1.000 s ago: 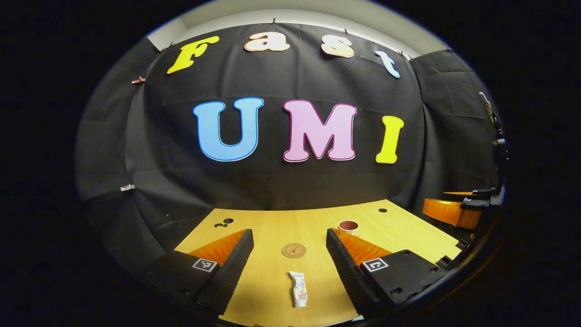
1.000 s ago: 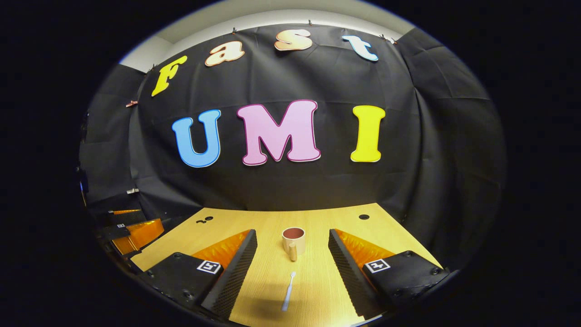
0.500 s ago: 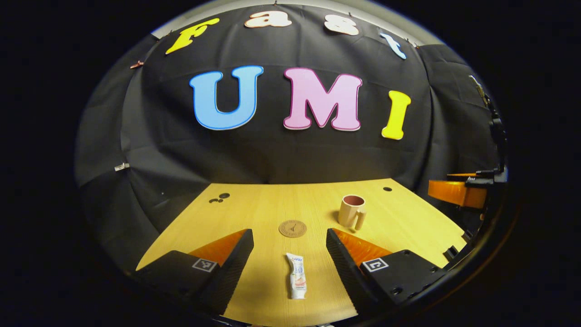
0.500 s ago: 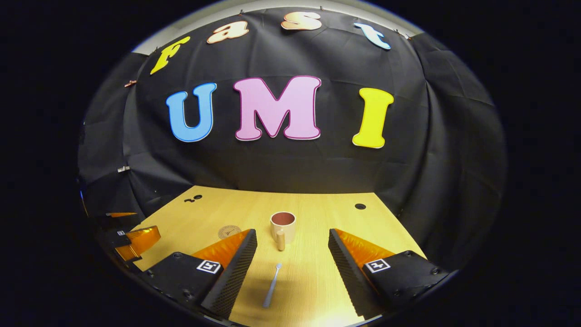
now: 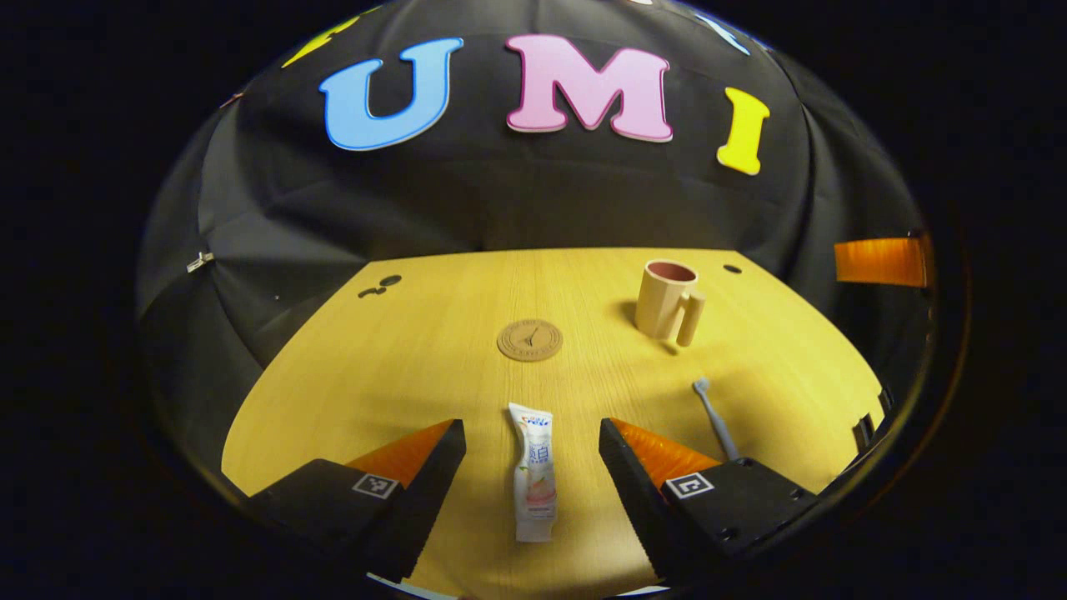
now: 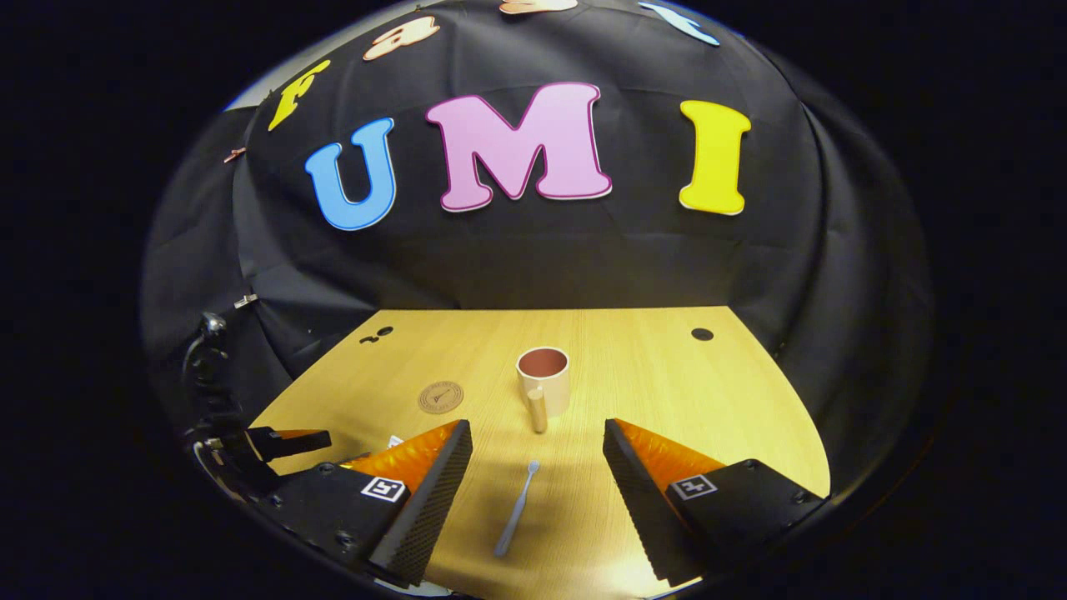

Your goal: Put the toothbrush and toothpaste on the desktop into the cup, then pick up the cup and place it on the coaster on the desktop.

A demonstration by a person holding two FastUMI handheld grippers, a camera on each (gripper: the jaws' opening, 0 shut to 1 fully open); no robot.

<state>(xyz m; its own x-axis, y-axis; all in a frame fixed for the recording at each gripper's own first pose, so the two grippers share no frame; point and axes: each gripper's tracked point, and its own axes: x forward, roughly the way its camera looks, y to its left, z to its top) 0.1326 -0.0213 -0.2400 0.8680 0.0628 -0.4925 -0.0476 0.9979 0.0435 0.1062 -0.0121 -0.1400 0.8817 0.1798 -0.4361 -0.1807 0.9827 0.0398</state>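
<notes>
We judged the toothpaste (image 5: 533, 473), lying flat on the desktop (image 5: 400, 367) between our left gripper's (image 5: 532, 454) wide-open jaws, soft and light, best pinched mid-body. The thin, stiff toothbrush (image 6: 518, 508) lay between the right gripper's (image 6: 538, 454) equally open jaws. Beyond stood the cup (image 6: 543, 379) and coaster (image 5: 530, 340), with nothing blocking either reach.

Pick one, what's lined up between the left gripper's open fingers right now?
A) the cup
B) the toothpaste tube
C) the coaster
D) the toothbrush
B: in the left gripper view the toothpaste tube lies flat on the desktop between the fingers of the open left gripper, while the toothbrush lies off to the right, and the coaster and cup sit farther back.
</notes>
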